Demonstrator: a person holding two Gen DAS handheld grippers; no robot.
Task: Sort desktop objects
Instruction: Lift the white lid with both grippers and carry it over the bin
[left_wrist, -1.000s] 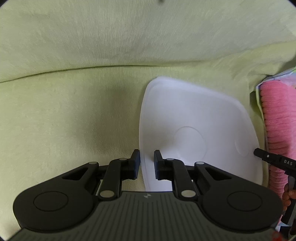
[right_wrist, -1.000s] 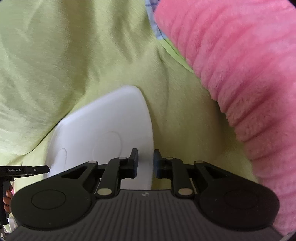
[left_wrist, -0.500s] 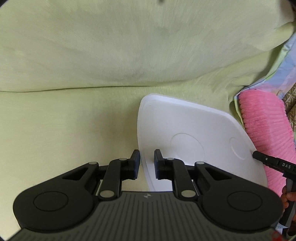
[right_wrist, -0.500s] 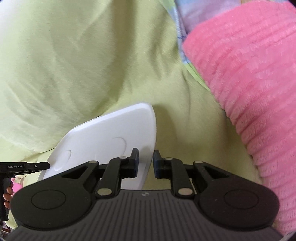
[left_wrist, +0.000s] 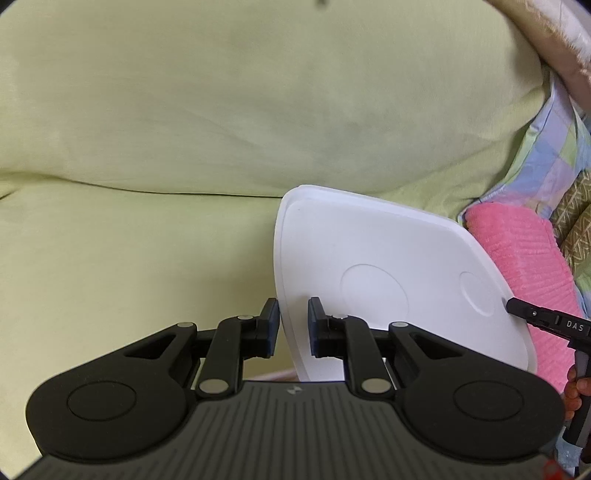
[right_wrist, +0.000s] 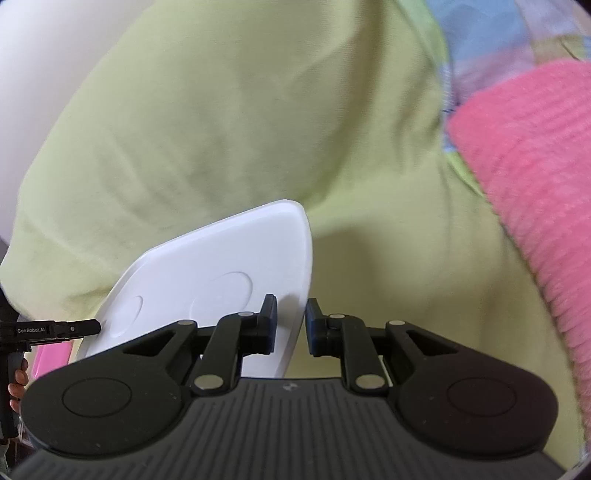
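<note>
Both clamped on one white tray (left_wrist: 388, 258): left hand-held gripper (left_wrist: 292, 326) on its left edge, right hand-held gripper (right_wrist: 290, 325) on the opposite edge, tray spanning between them above green bedding (left_wrist: 147, 258).

"DAS" read in white letters on black body of right gripper (left_wrist: 546, 320), seen at right edge of left wrist view. "GenRobot.AI" read in white on black body of left gripper (right_wrist: 55, 328), seen at left edge of right wrist view. Small pale logo mark noted on ribbed grey housing (left_wrist: 294, 390) below fingers; not legible as text.
</note>
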